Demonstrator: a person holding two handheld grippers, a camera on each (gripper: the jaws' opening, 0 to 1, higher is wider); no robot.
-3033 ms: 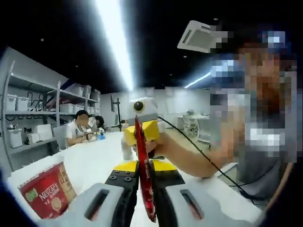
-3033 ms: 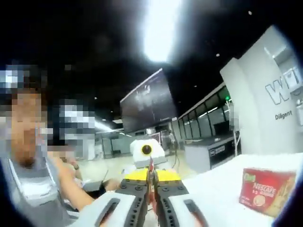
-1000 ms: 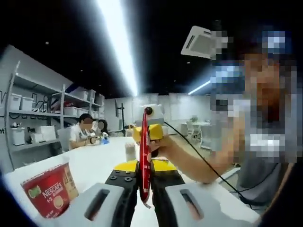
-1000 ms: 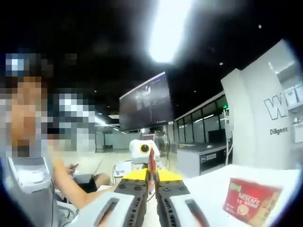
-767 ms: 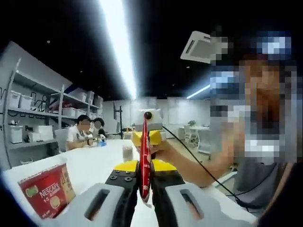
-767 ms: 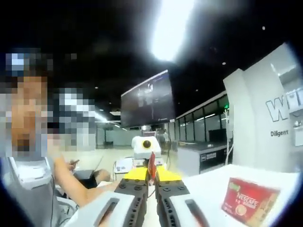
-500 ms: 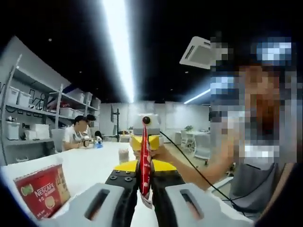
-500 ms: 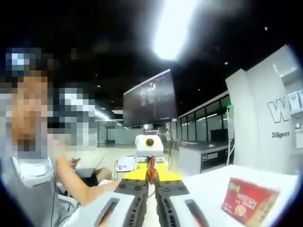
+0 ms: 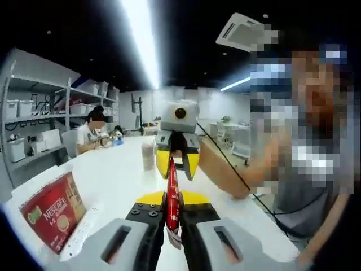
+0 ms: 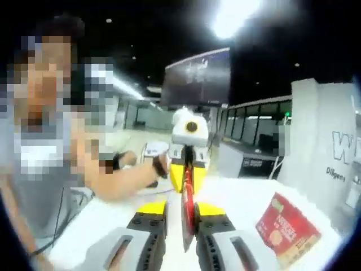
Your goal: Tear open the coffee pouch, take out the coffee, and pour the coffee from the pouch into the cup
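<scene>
Hidden or unclear: the coffee pouch (image 9: pixel 171 192) is seen edge-on in both views, so its printed face cannot be read, nor can it be told whether the top has been torn. In the left gripper view its lower end drops out of sight between the jaws.

Left gripper (image 9: pixel 171 217): jaws drawn narrow, clamped on the lower part of the red pouch. In the right gripper view it faces the camera beyond the pouch, held by a person's hand (image 10: pixel 148 166), yellow jaw tips pointing toward the lens.

Right gripper (image 10: pixel 188 228): jaws nearly together, with the pouch's thin red edge standing between them. In the left gripper view it appears beyond the pouch (image 9: pixel 177 161), its yellow tips spread slightly to either side of the pouch's upper end; whether they touch the pouch there cannot be told.

Pouch, position and axis: raised above the white table (image 9: pixel 113 180), between the two grippers, long axis running from one gripper to the other, upright in each view.

Containers: a red coffee box (image 9: pixel 52 212) stands on the table to the left in the left gripper view, and to the right, partly cut by the edge, in the right gripper view (image 10: pixel 285 228). Its contents are not visible. A small cup (image 9: pixel 148 156) stands farther back on the table; whether anything is in it cannot be made out.

Background: shelving with white bins (image 9: pixel 34 124) and seated people (image 9: pixel 93 135) at the far end of the table, blurred.
</scene>
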